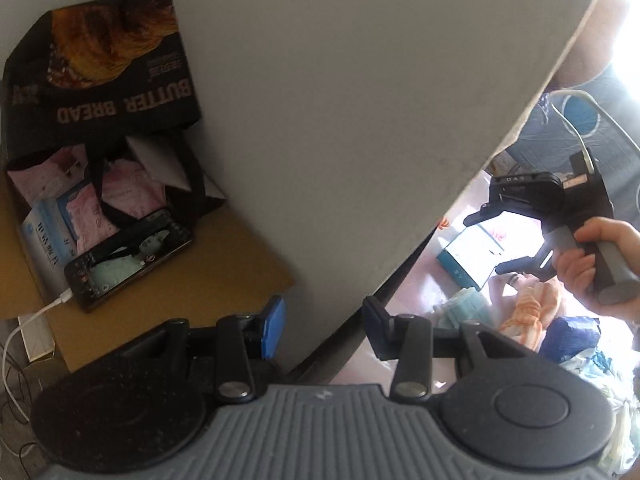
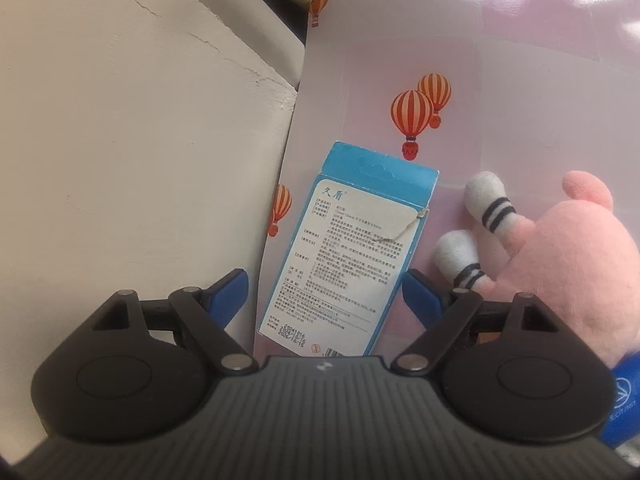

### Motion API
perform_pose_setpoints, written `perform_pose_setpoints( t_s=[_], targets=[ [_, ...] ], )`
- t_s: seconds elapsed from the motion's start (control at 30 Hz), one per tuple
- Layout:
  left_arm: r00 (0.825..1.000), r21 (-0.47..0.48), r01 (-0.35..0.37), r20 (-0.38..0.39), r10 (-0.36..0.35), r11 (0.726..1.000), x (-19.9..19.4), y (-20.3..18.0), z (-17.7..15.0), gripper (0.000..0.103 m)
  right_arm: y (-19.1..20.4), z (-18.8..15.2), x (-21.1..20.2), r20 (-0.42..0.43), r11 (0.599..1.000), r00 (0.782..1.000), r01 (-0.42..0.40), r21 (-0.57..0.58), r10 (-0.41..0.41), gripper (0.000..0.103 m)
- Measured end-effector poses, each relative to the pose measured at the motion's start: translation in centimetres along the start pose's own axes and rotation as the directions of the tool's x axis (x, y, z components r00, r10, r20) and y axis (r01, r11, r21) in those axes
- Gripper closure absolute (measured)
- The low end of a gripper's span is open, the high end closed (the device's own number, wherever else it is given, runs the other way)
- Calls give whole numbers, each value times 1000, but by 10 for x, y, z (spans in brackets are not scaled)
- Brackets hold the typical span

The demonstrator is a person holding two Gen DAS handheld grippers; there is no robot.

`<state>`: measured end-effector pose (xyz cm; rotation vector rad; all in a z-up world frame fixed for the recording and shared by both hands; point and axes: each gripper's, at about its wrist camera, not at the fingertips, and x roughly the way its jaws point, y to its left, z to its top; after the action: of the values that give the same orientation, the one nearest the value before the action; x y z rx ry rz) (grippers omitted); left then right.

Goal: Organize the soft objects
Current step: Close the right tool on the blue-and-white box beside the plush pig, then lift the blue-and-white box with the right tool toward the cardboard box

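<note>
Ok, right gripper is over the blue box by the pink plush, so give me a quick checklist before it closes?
1. Right gripper jaws open: ok.
2. Blue box between the fingers: ok.
3. Box lying flat on the pink mat: ok.
4. Pink plush clear of the right finger: cannot tell, its striped foot sits close.
5. Left gripper empty: ok.
6. Room in the black bag: cannot tell.

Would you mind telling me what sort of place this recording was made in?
Probably a home, perhaps a child's room: a pink balloon-print mat, a pink plush toy, and a phone charging beside a bread bag.
</note>
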<state>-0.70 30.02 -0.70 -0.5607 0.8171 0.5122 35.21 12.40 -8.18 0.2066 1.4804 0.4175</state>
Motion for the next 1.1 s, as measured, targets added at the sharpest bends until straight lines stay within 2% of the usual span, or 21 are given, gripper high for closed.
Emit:
perform_pose_setpoints(
  t_s=[0.03, 0.13, 0.17, 0.2, 0.23, 0.3, 0.37, 0.5, 0.57, 0.8, 0.97, 1.03, 1.1],
  targets=[
    [1000, -5, 0, -3, 0, 1000, 2, 0, 0, 59, 0, -1, 1, 4, 1000, 1000, 6, 2, -6, 21],
    [1000, -7, 4, -5, -4, 1000, 1, 1, 0, 59, -3, -8, 7, 2, 1000, 1000, 22, 6, -22, 36],
    [1000, -7, 6, -6, -6, 1000, 1, 1, 1, 59, -4, -10, 9, 2, 1000, 1000, 26, 7, -26, 45],
    [1000, -6, 7, -7, -7, 1000, 2, 0, 0, 59, -7, -11, 12, -3, 1000, 1000, 21, 14, -21, 48],
    [1000, -5, 8, -9, -8, 1000, 4, 0, 0, 59, -8, -13, 11, 9, 1000, 1000, 12, 19, -12, 49],
    [1000, -3, 8, -10, -8, 1000, 6, -1, -1, 59, -11, -13, 8, 19, 1000, 1000, -9, 21, 8, 61],
    [1000, -2, 8, -9, -8, 1000, 6, -2, -1, 59, -18, -12, 5, 15, 998, 999, -40, 53, 39, 68],
    [1000, -14, 15, -17, -16, 1000, 7, -1, -1, 59, -30, -11, -5, 34, 992, 995, -97, 79, 94, 93],
    [1000, -18, 17, -22, -17, 1000, 8, -2, -1, 59, -35, -12, -10, 40, 990, 993, -113, 81, 110, 98],
    [1000, 5, 14, -5, -14, 1000, 4, -11, -5, 59, -40, -15, -35, 90, 991, 989, -126, 49, 121, 99],
    [999, 68, 26, 37, -29, 997, 5, -24, -11, 59, -35, -9, -51, 82, 976, 972, -217, -33, 219, 95],
    [997, 118, 20, 66, -28, 993, 7, -35, -15, 58, -29, -4, -54, 67, 954, 954, -285, -92, 292, 89],
    [997, 168, 4, 78, -18, 986, 10, -46, -20, 58, -23, 3, -59, 70, 937, 947, -298, -181, 315, 75]
  ],
)
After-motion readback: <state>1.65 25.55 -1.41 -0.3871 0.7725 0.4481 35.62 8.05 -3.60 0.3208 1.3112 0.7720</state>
